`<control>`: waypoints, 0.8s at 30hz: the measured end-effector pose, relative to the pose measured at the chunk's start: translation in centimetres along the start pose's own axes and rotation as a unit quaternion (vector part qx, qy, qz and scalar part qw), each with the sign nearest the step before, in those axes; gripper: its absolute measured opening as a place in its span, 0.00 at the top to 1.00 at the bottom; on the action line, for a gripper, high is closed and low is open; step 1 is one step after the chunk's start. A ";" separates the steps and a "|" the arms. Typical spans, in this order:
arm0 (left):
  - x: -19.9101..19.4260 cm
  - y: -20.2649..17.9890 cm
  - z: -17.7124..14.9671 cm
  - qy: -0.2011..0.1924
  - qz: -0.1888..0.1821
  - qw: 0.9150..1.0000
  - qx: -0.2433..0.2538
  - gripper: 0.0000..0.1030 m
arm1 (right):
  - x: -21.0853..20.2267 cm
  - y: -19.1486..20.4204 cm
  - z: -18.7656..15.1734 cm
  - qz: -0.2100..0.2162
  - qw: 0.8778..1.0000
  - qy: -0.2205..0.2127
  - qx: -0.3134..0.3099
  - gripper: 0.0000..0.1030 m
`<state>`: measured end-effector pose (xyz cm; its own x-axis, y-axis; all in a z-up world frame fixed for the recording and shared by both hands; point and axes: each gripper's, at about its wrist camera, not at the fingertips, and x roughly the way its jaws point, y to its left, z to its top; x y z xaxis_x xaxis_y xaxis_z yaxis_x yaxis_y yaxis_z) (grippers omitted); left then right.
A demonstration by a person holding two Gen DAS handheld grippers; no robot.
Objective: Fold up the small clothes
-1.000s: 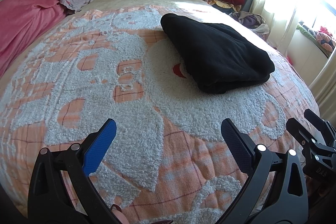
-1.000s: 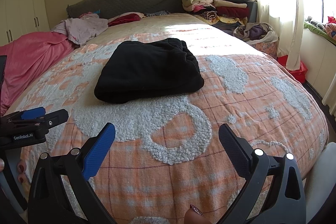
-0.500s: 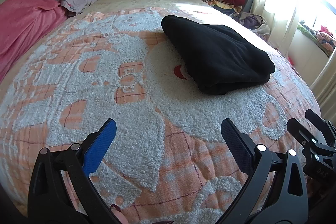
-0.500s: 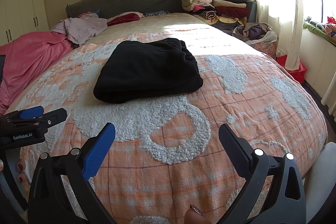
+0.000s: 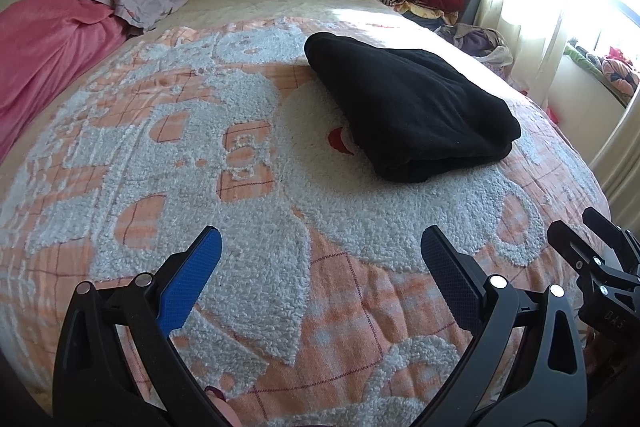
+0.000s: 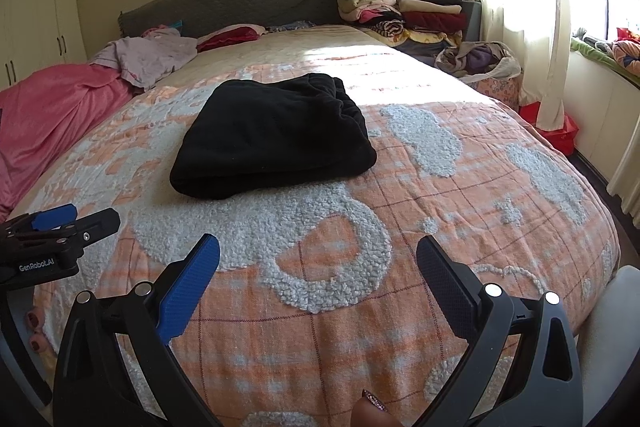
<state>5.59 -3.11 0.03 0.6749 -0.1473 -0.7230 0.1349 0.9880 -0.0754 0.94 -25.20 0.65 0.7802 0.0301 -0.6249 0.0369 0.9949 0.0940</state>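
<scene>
L gripper (image 5: 318, 259): jaws spread wide, nothing btwn them, hovering over orange/white bedspread (image 5: 248, 211) near the foot edge; no contact w/ fabric visible. R gripper (image 6: 318, 261): same, jaws wide apart, empty, above the bedspread. R gripper also seen at right edge of left wrist view, L gripper at left edge of right wrist view, so the two sit side by side.

Black garment (image 6: 272, 139): folded into thick compact bundle, lying flat mid-bed, ahead of both grippers, well apart from them. Fold edge faces the grippers.

Bkgd: pink blanket (image 6: 48, 111) at left side, stack of folded clothes (image 6: 404, 7) by headboard.
</scene>
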 end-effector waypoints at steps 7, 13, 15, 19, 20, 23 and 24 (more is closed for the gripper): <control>-0.9 2.5 0.9 -0.006 -0.006 0.999 -0.040 0.09 | -1.6 -5.4 -0.7 -0.063 0.996 -0.003 0.057 0.05; -2.3 15.3 5.3 -0.007 0.061 0.986 -0.152 0.09 | -4.6 -19.2 -3.1 -0.221 0.962 0.009 0.161 0.05; -3.0 21.4 6.6 -0.019 0.115 0.977 -0.180 0.09 | -5.6 -25.4 -4.3 -0.292 0.938 0.024 0.187 0.04; -3.1 33.8 7.7 -0.009 0.244 0.945 -0.220 0.09 | -6.8 -37.2 -7.5 -0.401 0.879 0.071 0.247 0.04; -2.9 36.7 7.6 -0.002 0.271 0.935 -0.228 0.09 | -6.9 -39.7 -8.3 -0.418 0.864 0.084 0.267 0.04; -0.6 45.0 6.9 0.042 0.320 0.914 -0.246 0.09 | -6.1 -45.2 -11.1 -0.423 0.835 0.129 0.328 0.04; 0.0 46.9 6.4 0.055 0.318 0.912 -0.252 0.09 | -6.2 -45.9 -11.9 -0.411 0.834 0.106 0.352 0.04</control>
<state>16.56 42.96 0.85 0.4192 0.4418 -0.7932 -0.6285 0.7717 0.0977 -13.00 -69.86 -8.97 0.1858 -0.5436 -0.8185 0.9210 0.3867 -0.0478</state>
